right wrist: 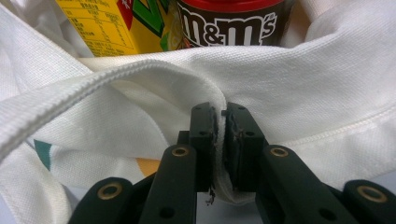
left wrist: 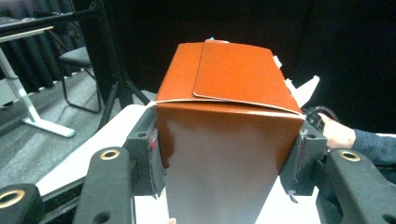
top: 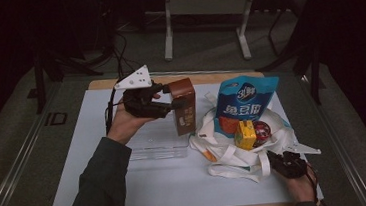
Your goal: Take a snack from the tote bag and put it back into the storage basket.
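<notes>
The work looks like packing groceries into the white bag (top: pixel 235 153), and by the look of it it is well on but not finished. Three things already sit in the bag: a blue pouch (top: pixel 243 102) standing tall at the far side, a yellow carton (top: pixel 244 135) and a dark candy tub (top: pixel 262 131) side by side nearer the front. A brown carton (top: pixel 183 105) is not yet in; it hangs upright above the table (top: pixel 108 190), just left of the bag and apart from it. A clear tray (top: pixel 157 148) lies on the table below and to the left of it

The left gripper (top: pixel 168 102) has its jaws partly open and clamped on the brown carton's two sides, the pads pressing the cardboard in the left gripper view. The right gripper (top: pixel 281 162), at the bag's near right edge, has its jaws nearly closed, pinching a fold of the bag's cloth (right wrist: pixel 224 140), which seems to hold the mouth steady

What is left, I judge: carry the brown carton right over the opening and lower it in, then let go

Count: one bag, one pouch, one yellow carton, one tub, one brown carton, one tray, two grippers
</notes>
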`<action>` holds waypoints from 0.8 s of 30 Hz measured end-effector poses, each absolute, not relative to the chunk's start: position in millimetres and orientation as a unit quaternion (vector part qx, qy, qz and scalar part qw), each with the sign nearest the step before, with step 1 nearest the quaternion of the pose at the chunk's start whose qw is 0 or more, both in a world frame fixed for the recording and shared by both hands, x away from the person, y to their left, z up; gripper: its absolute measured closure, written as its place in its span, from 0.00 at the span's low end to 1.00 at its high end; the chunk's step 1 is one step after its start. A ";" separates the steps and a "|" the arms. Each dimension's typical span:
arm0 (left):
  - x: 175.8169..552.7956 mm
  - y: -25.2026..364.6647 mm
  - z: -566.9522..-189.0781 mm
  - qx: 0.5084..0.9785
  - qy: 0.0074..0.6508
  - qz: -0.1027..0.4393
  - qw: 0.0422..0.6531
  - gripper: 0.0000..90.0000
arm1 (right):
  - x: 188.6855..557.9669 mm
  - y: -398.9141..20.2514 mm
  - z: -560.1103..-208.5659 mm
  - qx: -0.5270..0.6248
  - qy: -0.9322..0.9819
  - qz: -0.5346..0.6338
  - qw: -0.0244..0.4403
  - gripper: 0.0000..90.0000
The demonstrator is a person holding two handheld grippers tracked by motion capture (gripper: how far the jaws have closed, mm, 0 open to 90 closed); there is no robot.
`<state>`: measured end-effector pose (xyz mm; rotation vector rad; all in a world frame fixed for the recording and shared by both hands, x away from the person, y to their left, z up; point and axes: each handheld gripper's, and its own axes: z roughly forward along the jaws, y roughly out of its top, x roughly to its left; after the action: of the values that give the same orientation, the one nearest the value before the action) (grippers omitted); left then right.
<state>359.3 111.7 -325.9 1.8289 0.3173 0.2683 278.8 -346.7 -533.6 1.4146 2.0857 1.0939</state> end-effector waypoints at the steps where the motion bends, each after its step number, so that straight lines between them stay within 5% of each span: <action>1: 359.5 113.0 -326.2 0.788 0.136 0.117 0.589 0.48 | 278.8 -346.7 -533.6 0.505 0.744 0.390 0.196 0.90; 24: 362.9 149.4 -337.4 0.810 0.161 0.138 0.547 0.48 | 278.9 -346.8 -533.6 0.505 0.745 0.390 0.196 0.90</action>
<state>362.9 149.4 -337.4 1.9185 0.3823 0.3259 278.9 -346.8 -533.6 1.4137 2.0869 1.0934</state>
